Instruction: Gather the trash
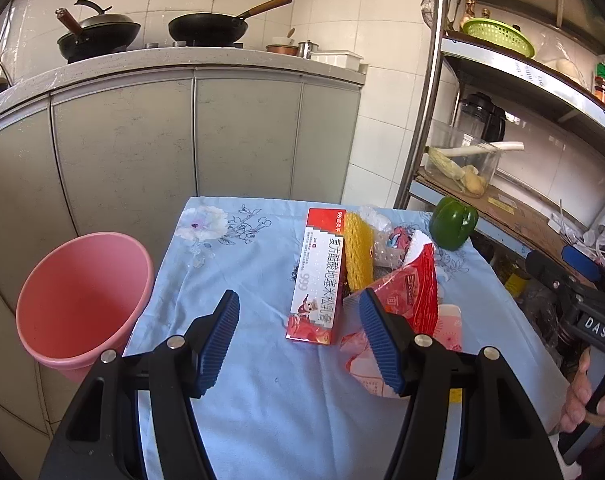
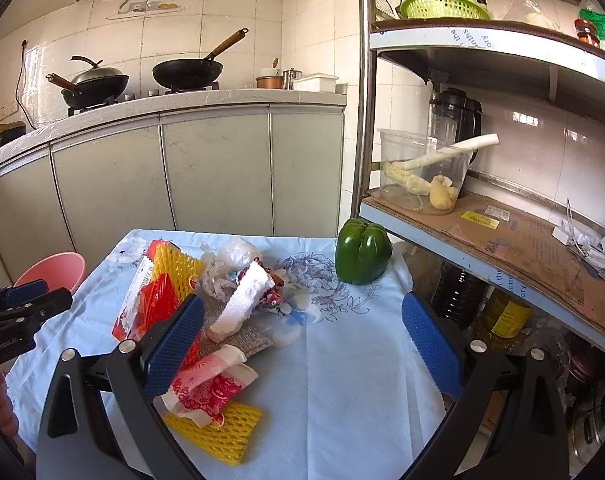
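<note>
A heap of trash lies on the blue flowered tablecloth (image 1: 262,392): a red and white medicine box (image 1: 318,276), yellow foam netting (image 1: 358,252), a red wrapper (image 1: 414,284), clear plastic (image 2: 230,260), a white foam strip (image 2: 242,304), a pink patterned wrapper (image 2: 206,384) and another yellow net (image 2: 218,432). My left gripper (image 1: 298,340) is open above the cloth, just short of the box, with nothing between its fingers. My right gripper (image 2: 302,344) is open over bare cloth, to the right of the heap. A pink bin (image 1: 82,300) stands left of the table.
A green bell pepper (image 2: 362,252) sits at the table's far right corner. A metal shelf rack (image 2: 482,216) stands on the right, with a clear container (image 2: 422,172) of vegetables and a green basket (image 2: 442,4). Grey cabinets (image 1: 182,136) with woks on the counter stand behind.
</note>
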Demonstrator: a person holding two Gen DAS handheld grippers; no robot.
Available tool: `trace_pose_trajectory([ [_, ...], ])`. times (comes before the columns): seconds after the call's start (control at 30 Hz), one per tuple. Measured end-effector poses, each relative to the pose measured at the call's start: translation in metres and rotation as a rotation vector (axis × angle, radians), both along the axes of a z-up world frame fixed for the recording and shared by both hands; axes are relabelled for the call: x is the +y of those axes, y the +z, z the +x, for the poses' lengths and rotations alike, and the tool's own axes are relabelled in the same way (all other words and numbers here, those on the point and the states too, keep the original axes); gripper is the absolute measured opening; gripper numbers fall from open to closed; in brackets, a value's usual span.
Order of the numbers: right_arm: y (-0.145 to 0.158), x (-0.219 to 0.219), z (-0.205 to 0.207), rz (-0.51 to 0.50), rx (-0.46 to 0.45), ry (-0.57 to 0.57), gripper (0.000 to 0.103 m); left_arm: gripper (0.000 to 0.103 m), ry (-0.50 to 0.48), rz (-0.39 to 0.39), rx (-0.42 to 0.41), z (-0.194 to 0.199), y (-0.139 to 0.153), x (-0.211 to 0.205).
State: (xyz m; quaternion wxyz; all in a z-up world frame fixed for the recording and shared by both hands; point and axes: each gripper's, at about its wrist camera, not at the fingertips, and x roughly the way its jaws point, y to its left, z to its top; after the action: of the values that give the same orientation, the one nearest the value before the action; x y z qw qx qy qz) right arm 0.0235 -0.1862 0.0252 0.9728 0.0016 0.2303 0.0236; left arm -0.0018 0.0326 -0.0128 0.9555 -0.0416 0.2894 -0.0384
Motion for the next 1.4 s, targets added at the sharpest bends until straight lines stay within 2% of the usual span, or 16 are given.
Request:
trace_pose_trajectory([
  [0.27, -0.013, -0.018, -0.002, 0.018, 0.043, 0.011, 0.100, 0.062, -0.016, 0.001, 0.102, 0.008, -0.023, 0.017],
  [0.43, -0.022, -0.028, -0.005, 0.018, 0.067, 0.012, 0.100, 0.062, -0.019, 0.016, 0.130, 0.010, -0.033, 0.022],
  [0.7, -0.034, -0.038, -0.010, -0.014, 0.094, 0.022, 0.099, 0.062, -0.041, -0.005, 0.175, 0.017, -0.041, 0.026],
  [0.87, -0.037, -0.044, -0.007, -0.005, 0.112, 0.031, 0.099, 0.062, -0.066, -0.043, 0.199, 0.035, -0.038, 0.020],
  [0.93, -0.036, -0.046, -0.006, 0.001, 0.109, 0.030, 0.097, 0.062, -0.078, -0.026, 0.196, 0.044, -0.034, 0.013],
  [1.0, -0.037, -0.048, -0.006, 0.003, 0.109, 0.029, 0.095, 0.055, -0.087, 0.007, 0.197, 0.056, -0.031, 0.006],
  [1.1, -0.038, -0.050, -0.004, -0.001, 0.116, 0.028, 0.091, 0.055, -0.101, 0.013, 0.212, 0.075, -0.029, -0.001],
  [1.2, -0.041, -0.053, -0.001, 0.006, 0.135, 0.032, 0.087, 0.054, -0.109, 0.019, 0.230, 0.090, -0.032, -0.005],
  [1.4, -0.044, -0.052, 0.003, 0.013, 0.154, 0.041, 0.086, 0.055, -0.137, -0.009, 0.302, 0.116, -0.047, -0.010],
])
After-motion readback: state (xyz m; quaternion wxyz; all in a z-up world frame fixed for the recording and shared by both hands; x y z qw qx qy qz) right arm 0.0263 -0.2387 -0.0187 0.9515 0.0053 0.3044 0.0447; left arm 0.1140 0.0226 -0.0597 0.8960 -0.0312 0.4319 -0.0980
